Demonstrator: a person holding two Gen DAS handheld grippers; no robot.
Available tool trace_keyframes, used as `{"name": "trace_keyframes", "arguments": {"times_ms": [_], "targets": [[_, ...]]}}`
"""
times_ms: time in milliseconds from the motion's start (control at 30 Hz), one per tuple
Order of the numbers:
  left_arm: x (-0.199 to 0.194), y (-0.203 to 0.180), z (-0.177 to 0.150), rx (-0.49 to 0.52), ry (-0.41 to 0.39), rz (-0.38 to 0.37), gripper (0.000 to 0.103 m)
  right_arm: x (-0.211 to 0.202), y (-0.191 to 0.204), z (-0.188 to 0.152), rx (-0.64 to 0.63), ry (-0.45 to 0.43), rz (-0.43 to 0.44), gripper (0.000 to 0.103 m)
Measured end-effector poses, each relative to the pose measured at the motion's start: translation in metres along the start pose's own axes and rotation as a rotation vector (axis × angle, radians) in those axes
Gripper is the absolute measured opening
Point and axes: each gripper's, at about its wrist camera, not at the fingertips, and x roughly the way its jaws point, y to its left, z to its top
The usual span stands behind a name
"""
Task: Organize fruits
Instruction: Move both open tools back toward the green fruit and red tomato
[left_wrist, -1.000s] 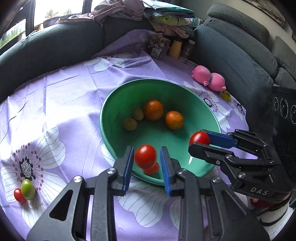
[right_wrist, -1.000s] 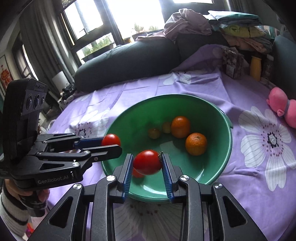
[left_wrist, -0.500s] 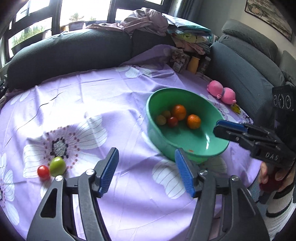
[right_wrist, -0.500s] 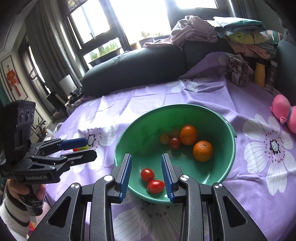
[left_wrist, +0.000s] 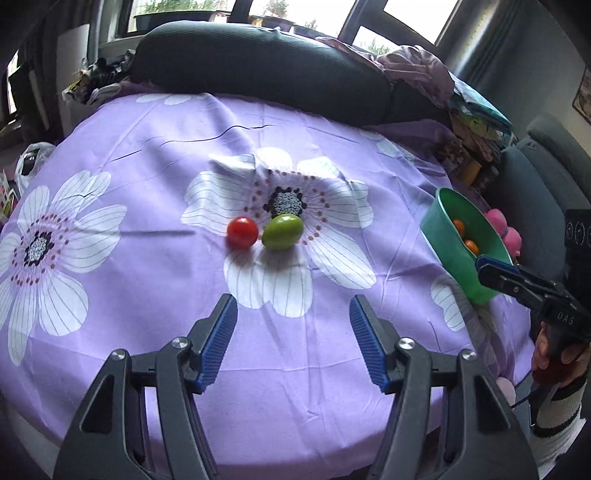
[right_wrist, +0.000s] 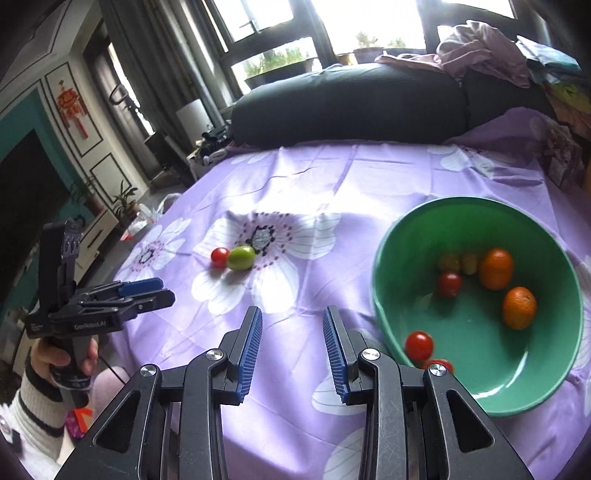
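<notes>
Now the left gripper (left_wrist: 293, 334) is released, with its jaws wide apart and nothing between them; they have just been opening. It hangs over the purple flowered cloth (left_wrist: 155, 295) that covers the desk. Ahead of it a red tomato (left_wrist: 242, 232) and a green fruit (left_wrist: 282, 231) lie on a white flower print, and they touch each other.

The right gripper (right_wrist: 292, 349) also holds nothing. Its jaws stand a little apart over the bare cloth, just beside the green bowl (right_wrist: 546, 391). Inside the bowl are two oranges (right_wrist: 496, 268), one red tomato in the middle (right_wrist: 449, 284), and two small yellowish fruits (right_wrist: 448, 263) which are blurred, so their kind is hard to tell. Two more red tomatoes (right_wrist: 418, 346) lie near the front wall; the lower one is partly hidden behind the right gripper's arm.

From the left wrist view the bowl is seen from the side and cut by the right gripper, so only two orange spots show inside. A hand in a striped sleeve (right_wrist: 40, 400) holds each tool at the picture's edge.
</notes>
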Motion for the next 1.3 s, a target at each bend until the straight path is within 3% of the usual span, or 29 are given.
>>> {"name": "trace_keyframes", "arguments": {"times_ms": [200,300,500,733,1067,1300], "targets": [[0.004,0.010,0.004,-0.001,0.000,-0.009,0.063,0.036,0.029,0.011,-0.066,0.064,0.072,0.034],[0.004,0.012,0.006,-0.006,0.006,-0.018,0.063,0.056,0.036,0.020,-0.078,0.106,0.067,0.034],[0.005,0.012,0.007,0.008,0.019,-0.008,0.063,0.083,0.041,0.036,-0.059,0.107,0.127,0.035],[0.021,0.007,0.016,0.032,0.057,-0.012,0.063,0.100,0.032,0.043,-0.012,0.128,0.139,0.035],[0.058,-0.006,0.032,0.010,0.141,-0.090,0.063,0.106,0.011,0.051,0.063,0.137,0.125,0.035],[0.075,-0.010,0.047,0.031,0.170,-0.084,0.063,0.122,0.001,0.061,0.121,0.160,0.151,0.035]]}}
